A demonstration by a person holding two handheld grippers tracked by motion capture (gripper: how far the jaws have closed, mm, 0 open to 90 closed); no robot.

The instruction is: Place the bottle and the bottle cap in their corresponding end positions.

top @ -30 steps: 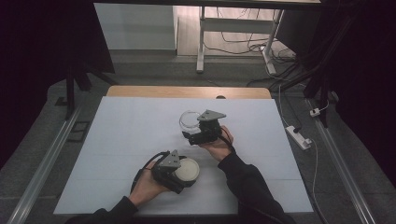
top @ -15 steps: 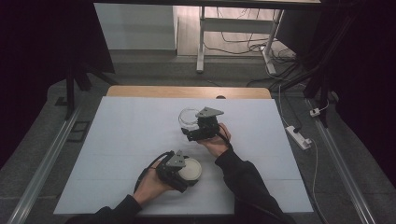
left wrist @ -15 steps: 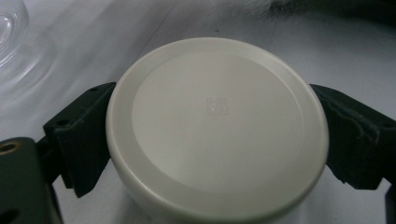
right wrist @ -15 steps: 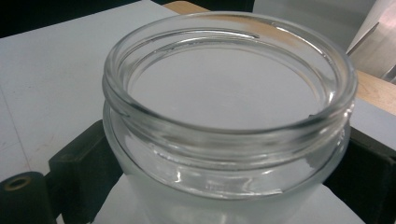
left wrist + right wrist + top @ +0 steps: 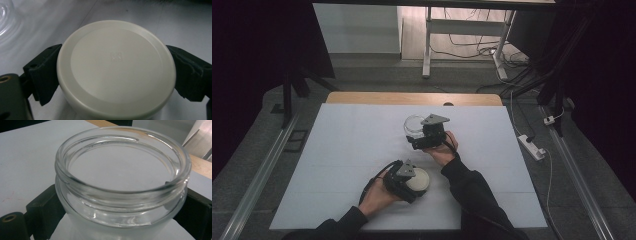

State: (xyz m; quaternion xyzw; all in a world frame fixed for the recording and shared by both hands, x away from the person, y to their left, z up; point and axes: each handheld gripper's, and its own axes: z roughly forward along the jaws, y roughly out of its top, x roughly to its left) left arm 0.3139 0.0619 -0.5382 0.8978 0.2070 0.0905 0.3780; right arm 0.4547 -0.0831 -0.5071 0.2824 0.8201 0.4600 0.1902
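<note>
Little has shifted: both hands sit where they were. Left tool (image 5: 412,184) is clamped on the white lid (image 5: 116,67) near the surface's (image 5: 347,150) front edge. Right tool (image 5: 418,134) grips the open glass jar (image 5: 122,182) mid-surface.

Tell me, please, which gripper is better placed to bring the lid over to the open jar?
The left. The left gripper already clamps the white lid between its jaws, while the right gripper is shut on the glass jar, whose mouth is open, steadying it on the table.

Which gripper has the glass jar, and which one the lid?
The right gripper clamps the open, clear glass jar, farther up the table. The left gripper clamps the opaque cream lid.
</note>
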